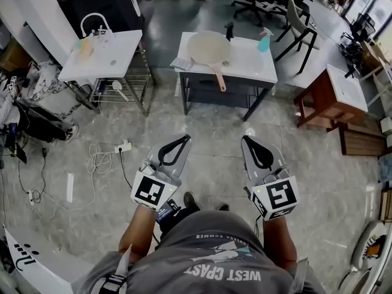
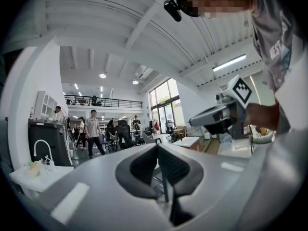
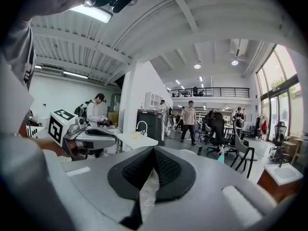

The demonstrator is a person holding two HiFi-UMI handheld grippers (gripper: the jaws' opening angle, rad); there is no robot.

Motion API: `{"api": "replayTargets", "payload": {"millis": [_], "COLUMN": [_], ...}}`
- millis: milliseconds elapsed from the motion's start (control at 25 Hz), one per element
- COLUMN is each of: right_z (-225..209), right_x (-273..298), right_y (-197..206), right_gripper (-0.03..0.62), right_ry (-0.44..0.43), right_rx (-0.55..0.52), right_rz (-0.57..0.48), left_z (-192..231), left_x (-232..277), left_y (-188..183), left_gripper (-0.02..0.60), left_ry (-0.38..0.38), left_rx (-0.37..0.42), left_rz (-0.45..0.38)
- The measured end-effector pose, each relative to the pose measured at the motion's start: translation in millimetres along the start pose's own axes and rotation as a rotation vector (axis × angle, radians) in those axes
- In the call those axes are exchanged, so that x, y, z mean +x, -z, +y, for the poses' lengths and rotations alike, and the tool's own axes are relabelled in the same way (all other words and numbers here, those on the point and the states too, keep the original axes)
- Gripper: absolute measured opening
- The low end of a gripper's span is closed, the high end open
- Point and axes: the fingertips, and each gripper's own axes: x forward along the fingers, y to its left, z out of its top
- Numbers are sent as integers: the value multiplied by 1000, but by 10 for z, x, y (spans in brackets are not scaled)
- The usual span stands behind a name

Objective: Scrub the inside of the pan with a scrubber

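Worktop (image 1: 257,66) at upper centre is carrying the pan (image 1: 209,48), lying flat; probably rigid, fairly heavy, its handle (image 1: 219,78) offering the best hold. Left tool (image 1: 182,139) and right tool (image 1: 247,141) are hovering lower centre, both clenched, empty.

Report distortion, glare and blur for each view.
Head view: evenly lit, sharp, edges bowed; the round beige pan reads clearly. Left gripper view: fisheye, black corners, near foreground soft. Right gripper view: same fisheye; the ceiling strip light blows out.

Open floor (image 1: 214,130) fwd to table (image 1: 250,63); pan (image 1: 208,48) & spray btl (image 1: 264,40) atop
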Motion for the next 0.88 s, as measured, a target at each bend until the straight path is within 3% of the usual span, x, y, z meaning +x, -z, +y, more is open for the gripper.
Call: {"api": "replayTargets", "payload": {"millis": [560, 880], "right_z": [165, -19], "right_x": [441, 704], "right_y": [-260, -186], "right_gripper": [2, 2], "right_ry": [49, 44], "right_rx": [28, 29], "right_rz": [-34, -14], "left_z": [568, 686], "left_x": [-128, 82], "left_y": [51, 250], "left_gripper": [2, 2], "left_ry": [4, -2], "left_rx": [-27, -40], "left_rz": [-49, -26]}}
